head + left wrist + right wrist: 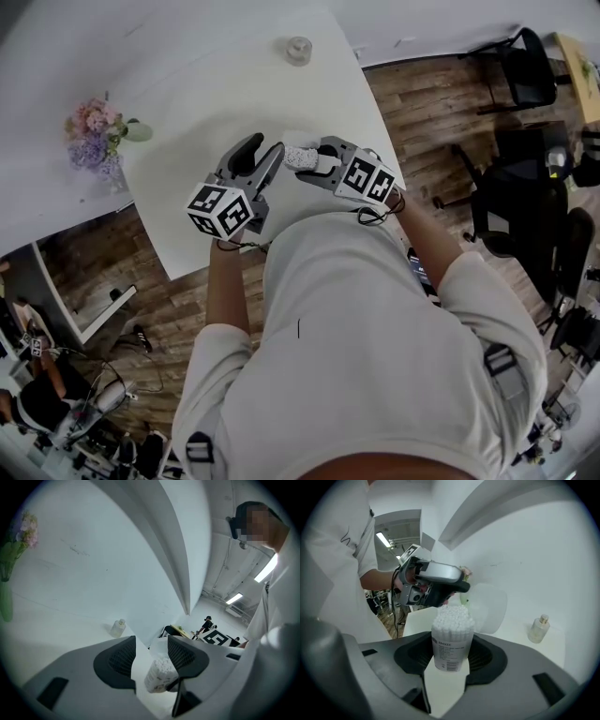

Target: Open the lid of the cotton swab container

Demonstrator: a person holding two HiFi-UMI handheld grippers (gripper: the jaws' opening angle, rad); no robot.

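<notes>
Clamping the cotton swab container [450, 641] mid-frame, right gripper [450, 658] fingers hold its prob. light, slick, crushable plastic low down; left gripper [151, 652] fingers sit apart nr lid [490, 609].

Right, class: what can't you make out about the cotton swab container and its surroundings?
Label on the container: right gripper view, print too small to read.
Where the lid joins: right gripper view, hidden behind the container.
Part of the container: head view, covered by the right gripper.
Contents of the bottle: head view, too small.
The flowers: left gripper view, blurred at the edge.
</notes>
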